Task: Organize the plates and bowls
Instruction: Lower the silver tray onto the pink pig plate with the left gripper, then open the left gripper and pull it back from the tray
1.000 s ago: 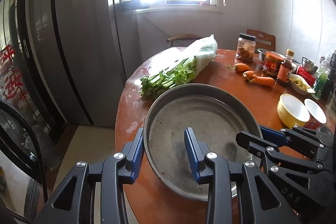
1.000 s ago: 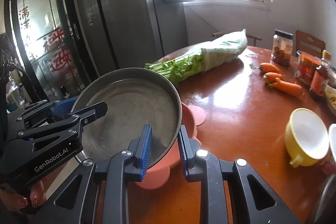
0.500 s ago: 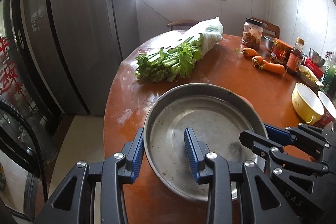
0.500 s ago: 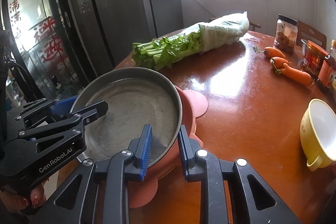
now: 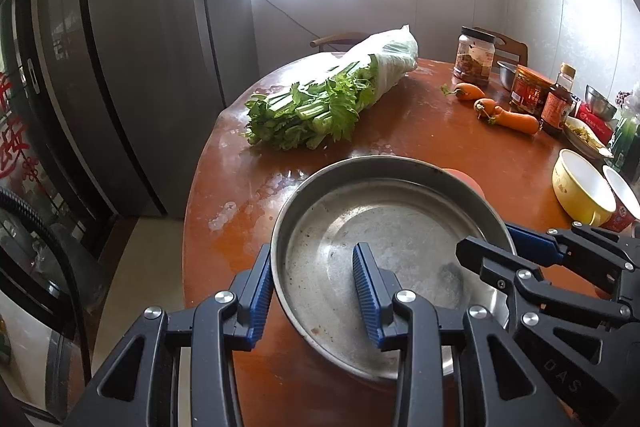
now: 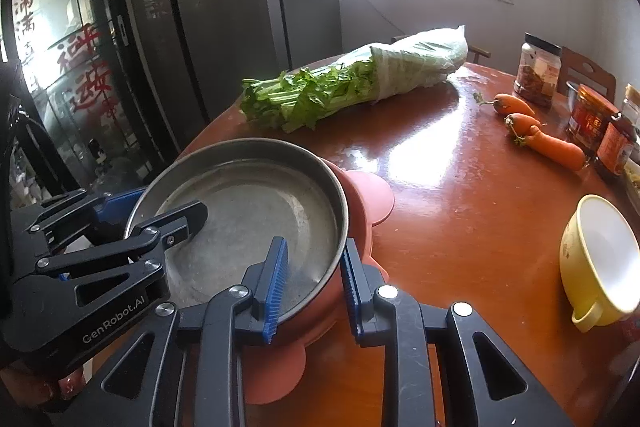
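Both grippers, left (image 5: 314, 291) opening and right (image 6: 310, 285) clenched, are straddling the rim of the stiff, slippery metal pan (image 5: 384, 223), best gripped there.

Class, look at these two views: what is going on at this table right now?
A person holds a tool in each hand, both at the metal pan. The left tool straddles its near rim, jaws opening. The right tool is shut on the opposite rim. The pan sits in a pink dish on the table.
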Demonstrator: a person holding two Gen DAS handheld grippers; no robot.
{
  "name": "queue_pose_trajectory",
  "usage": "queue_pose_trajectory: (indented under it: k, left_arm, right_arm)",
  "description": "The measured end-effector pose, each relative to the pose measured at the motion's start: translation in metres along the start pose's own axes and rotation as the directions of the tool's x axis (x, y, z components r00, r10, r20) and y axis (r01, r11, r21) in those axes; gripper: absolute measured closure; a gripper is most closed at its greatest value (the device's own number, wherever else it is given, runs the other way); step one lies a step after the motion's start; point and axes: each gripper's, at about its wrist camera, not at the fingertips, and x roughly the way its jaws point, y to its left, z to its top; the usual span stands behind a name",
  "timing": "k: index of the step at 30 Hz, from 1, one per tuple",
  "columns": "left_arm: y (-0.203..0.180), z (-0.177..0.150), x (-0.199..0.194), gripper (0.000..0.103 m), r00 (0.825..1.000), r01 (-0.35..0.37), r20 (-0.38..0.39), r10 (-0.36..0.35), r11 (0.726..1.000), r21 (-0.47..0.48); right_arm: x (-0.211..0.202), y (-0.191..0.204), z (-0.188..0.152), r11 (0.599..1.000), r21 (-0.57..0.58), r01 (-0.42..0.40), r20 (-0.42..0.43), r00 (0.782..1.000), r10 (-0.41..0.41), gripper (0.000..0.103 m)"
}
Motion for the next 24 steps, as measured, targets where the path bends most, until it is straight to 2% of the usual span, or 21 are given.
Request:
queue_pose_trajectory:
  k: [8, 17, 21, 24]
  left_arm:
    - [-0.012, -0.004, -0.004, 0.064, 0.999, 0.033, -0.006, -0.033, 0.999, 0.012]
    - [-0.026, -0.003, -0.004, 0.063, 0.995, 0.095, -0.020, -0.095, 0.995, 0.011]
    - [-0.029, -0.002, -0.007, 0.063, 0.994, 0.105, -0.008, -0.105, 0.994, 0.007]
    - [-0.027, 0.000, -0.009, 0.061, 0.995, 0.097, -0.002, -0.097, 0.995, -0.003]
  right_arm:
    - [-0.005, -0.005, -0.004, 1.000, 0.007, 0.022, 0.000, 1.000, -0.022, 0.068]
    - [-0.023, -0.024, -0.008, 0.997, 0.065, 0.034, 0.020, 0.999, -0.035, 0.063]
    - [-0.046, -0.036, -0.011, 0.994, 0.098, 0.042, 0.068, 0.996, -0.049, 0.050]
    - [-0.062, -0.045, -0.015, 0.992, 0.119, 0.051, 0.092, 0.994, -0.062, 0.047]
